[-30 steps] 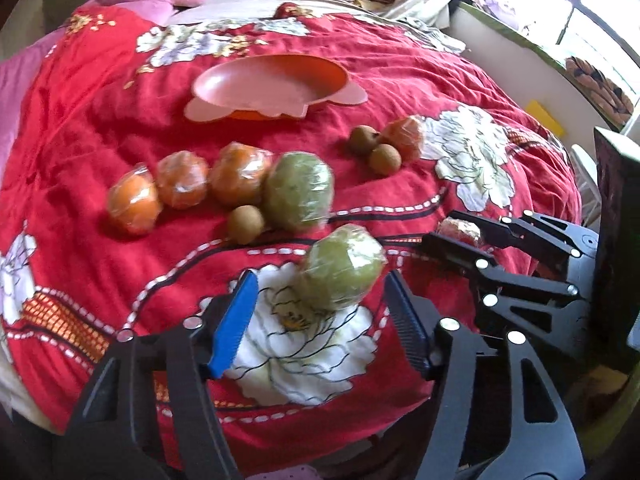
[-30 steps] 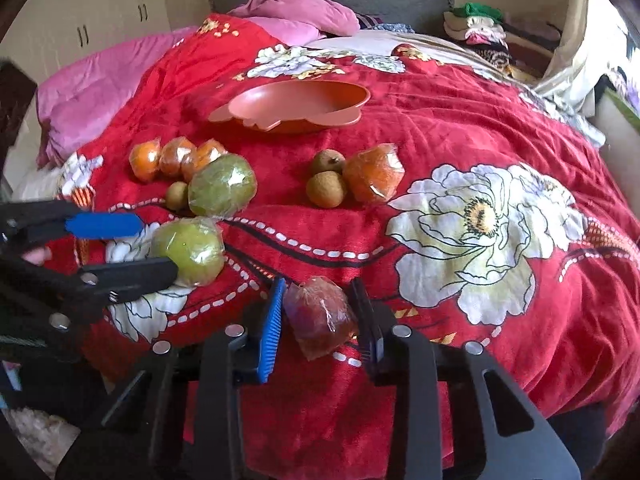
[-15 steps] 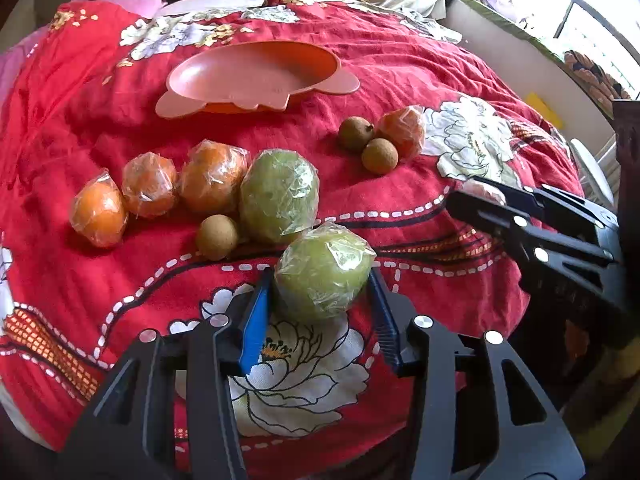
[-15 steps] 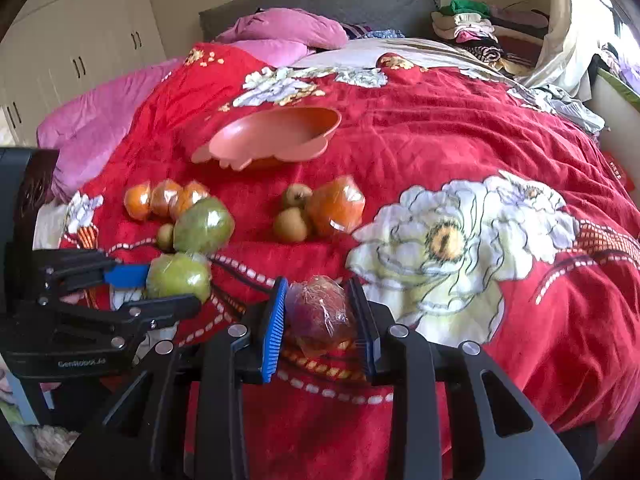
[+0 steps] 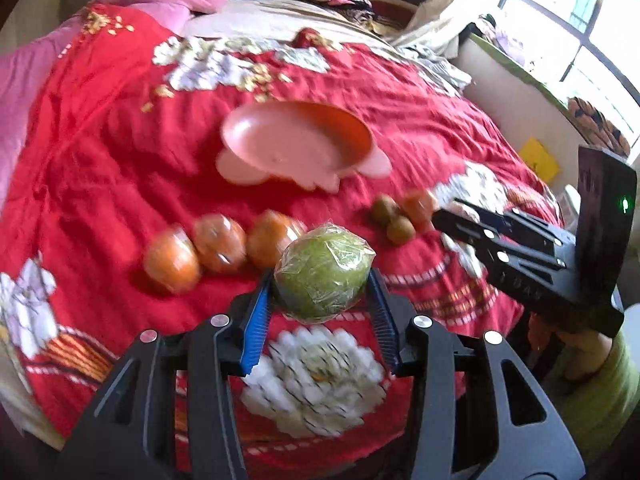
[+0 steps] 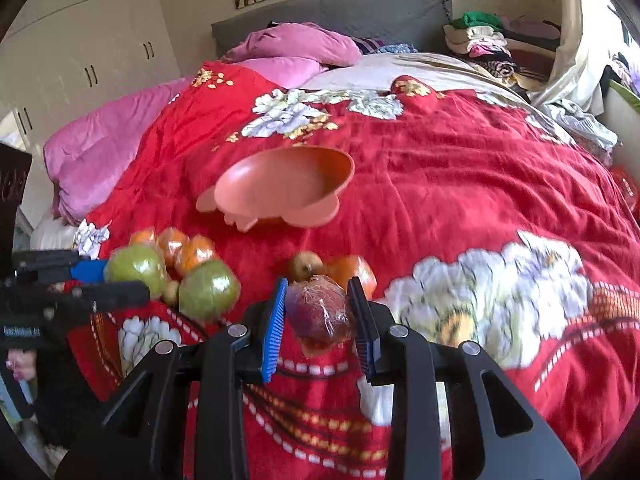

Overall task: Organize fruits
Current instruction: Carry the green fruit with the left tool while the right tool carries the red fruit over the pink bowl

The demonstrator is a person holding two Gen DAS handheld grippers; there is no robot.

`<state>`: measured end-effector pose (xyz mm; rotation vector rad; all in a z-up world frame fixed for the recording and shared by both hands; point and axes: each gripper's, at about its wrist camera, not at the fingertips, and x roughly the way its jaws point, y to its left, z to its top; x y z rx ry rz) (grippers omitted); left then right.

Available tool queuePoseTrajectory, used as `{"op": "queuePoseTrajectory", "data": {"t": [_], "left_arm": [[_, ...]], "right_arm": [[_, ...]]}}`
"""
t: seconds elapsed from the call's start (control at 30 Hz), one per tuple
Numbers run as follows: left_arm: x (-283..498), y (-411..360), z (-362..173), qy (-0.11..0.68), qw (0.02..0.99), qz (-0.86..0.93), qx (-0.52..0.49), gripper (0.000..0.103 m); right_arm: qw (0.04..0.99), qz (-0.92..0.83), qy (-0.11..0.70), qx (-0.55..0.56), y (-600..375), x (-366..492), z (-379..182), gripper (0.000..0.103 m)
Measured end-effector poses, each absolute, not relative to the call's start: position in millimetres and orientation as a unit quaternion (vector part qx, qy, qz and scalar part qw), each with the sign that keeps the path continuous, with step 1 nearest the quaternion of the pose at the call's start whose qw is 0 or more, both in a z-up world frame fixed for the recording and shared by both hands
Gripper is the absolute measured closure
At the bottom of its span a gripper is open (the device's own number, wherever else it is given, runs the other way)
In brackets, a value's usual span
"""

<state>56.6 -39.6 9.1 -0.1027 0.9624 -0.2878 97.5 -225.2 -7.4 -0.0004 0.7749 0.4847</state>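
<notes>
My left gripper [image 5: 321, 286] is shut on a plastic-wrapped green fruit [image 5: 322, 274] and holds it above the red bedspread. From the right wrist view the same gripper [image 6: 126, 280] shows at the left edge with that green fruit [image 6: 134, 268] between its pads. My right gripper [image 6: 318, 316] is shut on a wrapped dark red fruit [image 6: 320, 312], also off the bed. The pink plate [image 5: 280, 152] lies tilted ahead of both, with nothing in it. A second green fruit [image 6: 208, 290] rests on the bedspread.
Three wrapped oranges [image 5: 220, 242] sit in a row left of the held green fruit. Two kiwis [image 5: 390, 220] and another orange [image 5: 420, 204] lie to the right. Pink pillows [image 6: 296, 46] and piled clothes [image 6: 480, 40] are at the far end of the bed.
My left gripper closed on the green fruit and raised it off the bed. My right gripper rose with the red fruit. Both views now look further up the bed.
</notes>
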Motion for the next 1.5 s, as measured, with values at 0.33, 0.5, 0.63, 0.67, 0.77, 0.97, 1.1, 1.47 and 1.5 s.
{"op": "queuePoseTrajectory", "data": {"t": [0.33, 0.5, 0.63, 0.67, 0.77, 0.97, 1.1, 1.47, 1.5], "left_arm": [[110.4, -24.6, 12.1, 0.461, 0.878, -0.118, -0.055, 0.066], [139.2, -21.0, 8.5, 0.465, 0.877, -0.11, -0.055, 0.066], [163.0, -18.9, 4.6, 0.47, 0.874, -0.111, -0.059, 0.066], [167.0, -18.6, 4.1, 0.47, 0.874, -0.111, -0.06, 0.066], [181.5, -19.3, 1.2, 0.475, 0.871, -0.113, -0.061, 0.066], [199.5, -20.9, -7.5, 0.485, 0.864, -0.118, -0.062, 0.066], [204.4, -22.4, -12.5, 0.489, 0.861, -0.121, -0.062, 0.066], [208.2, -22.3, -19.8, 0.494, 0.859, -0.123, -0.063, 0.066], [208.2, -22.5, -19.8, 0.493, 0.859, -0.123, -0.062, 0.066]], "right_arm": [[0.894, 0.253, 0.37, -0.012, -202.9, 137.6, -1.8, 0.074], [0.89, 0.258, 0.375, -0.02, -191.7, 160.5, -4.1, 0.074], [0.886, 0.263, 0.382, -0.026, -184.7, 175.1, -9.9, 0.074], [0.885, 0.264, 0.384, -0.027, -183.3, 177.8, -11.3, 0.074], [0.882, 0.269, 0.386, -0.03, -178.6, 185.3, -14.3, 0.074], [0.878, 0.275, 0.391, -0.043, -168.7, 197.1, -18.4, 0.073], [0.871, 0.276, 0.403, -0.057, -161.3, 203.1, -24.2, 0.073], [0.869, 0.276, 0.403, -0.076, -152.9, 201.7, -29.4, 0.071], [0.869, 0.277, 0.403, -0.074, -153.2, 201.0, -29.3, 0.069]]}}
